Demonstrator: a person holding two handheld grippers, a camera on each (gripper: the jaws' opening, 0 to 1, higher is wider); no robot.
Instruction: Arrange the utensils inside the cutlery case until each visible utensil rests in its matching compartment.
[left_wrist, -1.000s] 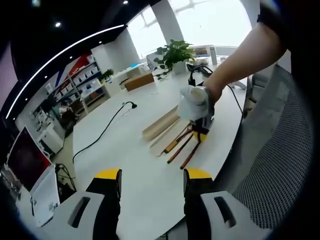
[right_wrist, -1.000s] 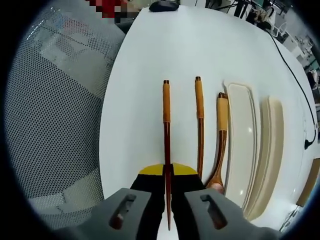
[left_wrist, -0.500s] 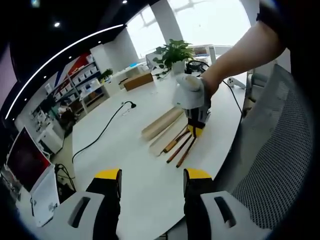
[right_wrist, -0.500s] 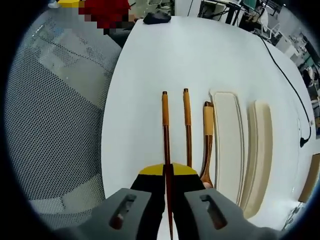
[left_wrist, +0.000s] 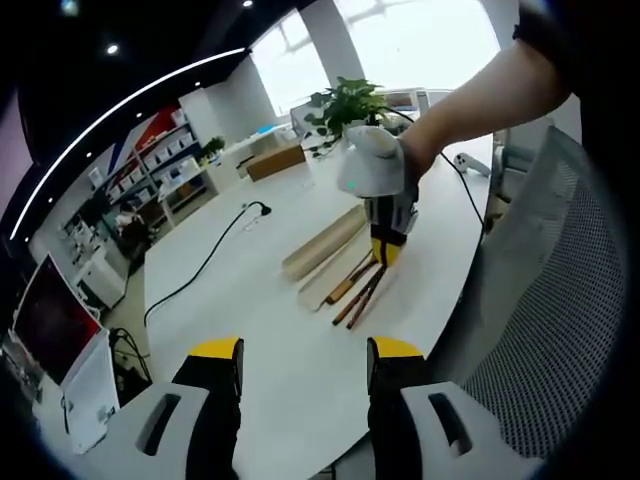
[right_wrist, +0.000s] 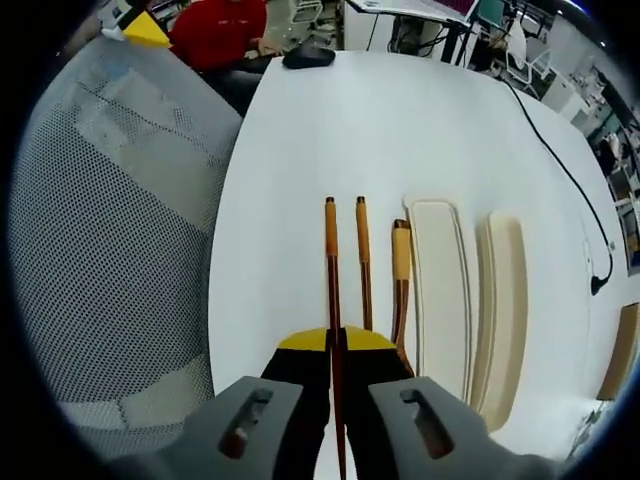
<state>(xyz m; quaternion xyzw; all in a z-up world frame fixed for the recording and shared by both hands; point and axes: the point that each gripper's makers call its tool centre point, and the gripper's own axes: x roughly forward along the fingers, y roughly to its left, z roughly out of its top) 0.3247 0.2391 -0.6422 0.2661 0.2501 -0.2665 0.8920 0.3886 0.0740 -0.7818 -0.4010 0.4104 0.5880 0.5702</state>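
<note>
In the right gripper view my right gripper (right_wrist: 335, 340) is shut on a dark wooden chopstick (right_wrist: 330, 265) that points away from me above the white table (right_wrist: 300, 150). Its twin chopstick (right_wrist: 363, 262) and a wooden spoon (right_wrist: 400, 280) lie just to its right. Beside them rest the cream cutlery case tray (right_wrist: 440, 290) and its lid (right_wrist: 503, 310). In the left gripper view my left gripper (left_wrist: 305, 350) stands open, far back from the case (left_wrist: 322, 245). There a hand holds the right gripper (left_wrist: 385, 235) over the utensils (left_wrist: 358, 292).
A grey mesh chair (right_wrist: 110, 230) stands along the table's edge on the left of the right gripper view. A black mouse (right_wrist: 305, 57) and a person in red (right_wrist: 225, 30) are at the far end. A black cable (right_wrist: 560, 150) crosses the table. A plant (left_wrist: 348, 105) stands behind the case.
The right gripper has risen and drawn back with the chopstick still in it, so the table and utensils look smaller. The left gripper has stayed where it was.
</note>
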